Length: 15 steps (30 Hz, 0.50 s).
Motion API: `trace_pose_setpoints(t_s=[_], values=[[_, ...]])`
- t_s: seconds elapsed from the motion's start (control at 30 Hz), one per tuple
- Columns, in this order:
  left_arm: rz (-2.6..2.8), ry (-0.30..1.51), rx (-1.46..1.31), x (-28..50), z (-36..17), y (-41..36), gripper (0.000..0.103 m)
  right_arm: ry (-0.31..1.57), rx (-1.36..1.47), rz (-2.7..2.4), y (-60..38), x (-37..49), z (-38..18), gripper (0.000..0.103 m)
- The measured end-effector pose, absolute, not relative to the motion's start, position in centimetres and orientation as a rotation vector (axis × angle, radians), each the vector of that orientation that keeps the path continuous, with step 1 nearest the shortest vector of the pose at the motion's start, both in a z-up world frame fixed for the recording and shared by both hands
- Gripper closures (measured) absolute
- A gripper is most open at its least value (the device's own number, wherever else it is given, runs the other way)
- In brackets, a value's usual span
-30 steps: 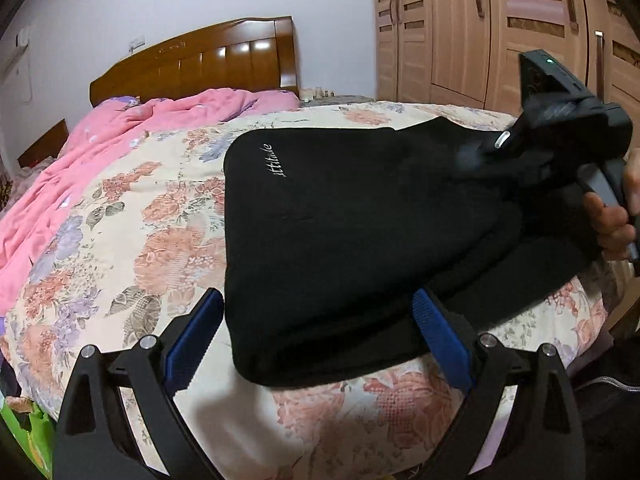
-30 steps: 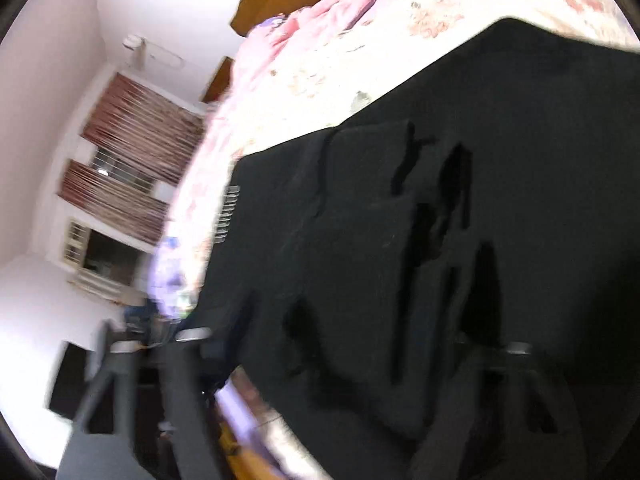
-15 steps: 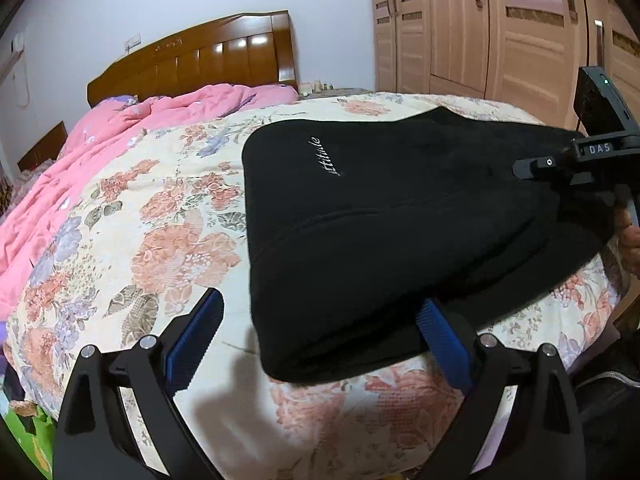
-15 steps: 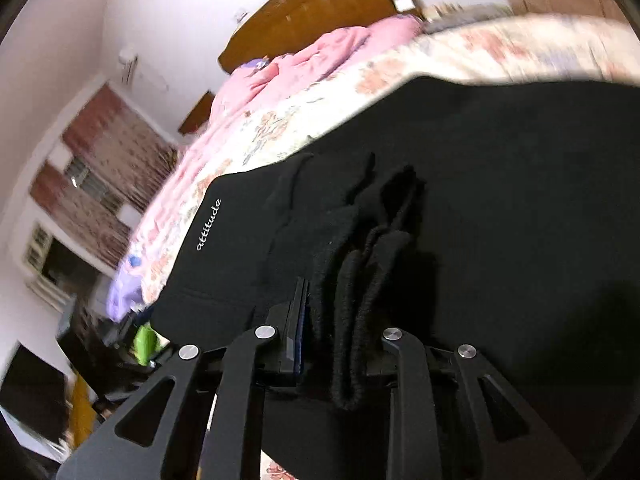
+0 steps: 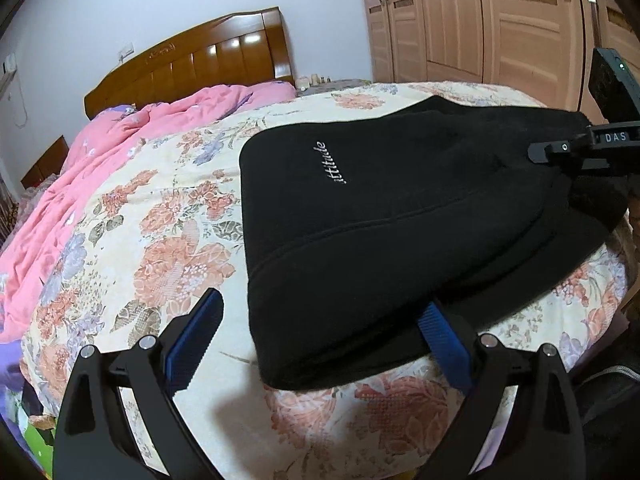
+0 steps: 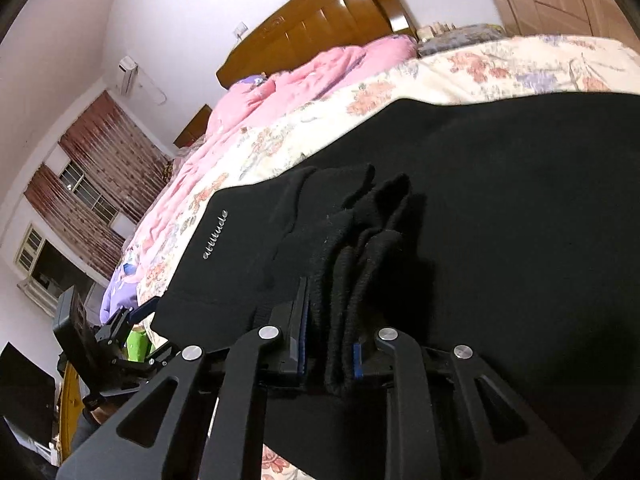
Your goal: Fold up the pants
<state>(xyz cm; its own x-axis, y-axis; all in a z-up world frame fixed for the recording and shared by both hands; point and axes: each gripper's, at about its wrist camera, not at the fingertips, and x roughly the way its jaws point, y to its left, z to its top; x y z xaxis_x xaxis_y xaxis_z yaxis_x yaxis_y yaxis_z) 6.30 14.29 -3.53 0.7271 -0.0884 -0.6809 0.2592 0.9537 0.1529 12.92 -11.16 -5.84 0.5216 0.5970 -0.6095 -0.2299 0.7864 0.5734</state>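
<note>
Folding of black pants (image 5: 400, 216) on a bed. The pants lay partly folded near the foot-end corner of the floral bedspread (image 5: 168, 248), the "attitude" lettering (image 6: 215, 235) facing up. Compared with a second earlier, when the right tool (image 6: 329, 344) stood wide and blurred in motion over the cloth, its jaws were now closing on a bunched ridge of pant fabric gathered between the blue pads, which pressed it from both sides. This suggests that the grasp for the next fold was nearly secured. The left tool (image 5: 320, 344) remained released, its jaws wide apart over the near corner of the pants, one pad (image 5: 442, 344) seemingly tucked at the garment's edge. Surroundings: a pink quilt (image 5: 100, 168) along the far side of the bed, a wooden headboard (image 5: 192, 64), wardrobe doors (image 5: 480, 20) and a curtained window (image 6: 92, 184).
</note>
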Motion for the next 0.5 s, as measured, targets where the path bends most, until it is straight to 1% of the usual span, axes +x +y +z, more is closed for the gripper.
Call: trace_pose_setpoints(t_s=[0.1, 0.23, 0.27, 0.33, 0.4, 0.5], values=[[-0.192, 0.747, 0.235, 6.5, -3.5, 14.6, 0.007, 0.921, 0.522, 0.549, -12.2, 13.1, -6.8, 0.082], [-0.196, 0.73, 0.208, 6.0, -0.9, 14.9, 0.007, 0.958, 0.487, 0.559, -12.8, 13.2, -5.6, 0.081], [-0.213, 0.718, 0.186, 5.9, 0.1, 15.0, 0.007, 0.951, 0.46, 0.55, -13.0, 12.9, -5.1, 0.081], [-0.281, 0.668, 0.087, 5.8, 2.6, 15.5, 0.003, 0.913, 0.356, 0.518, -12.6, 12.4, -3.5, 0.081], [-0.332, 0.615, -0.047, 6.5, 4.7, 16.6, 0.001, 0.854, 0.24, 0.474, -11.8, 12.3, -2.0, 0.081], [-0.376, 0.62, -0.197, 9.4, 5.5, 17.3, 0.001, 0.786, 0.106, 0.502, -9.4, 13.2, -0.6, 0.081]])
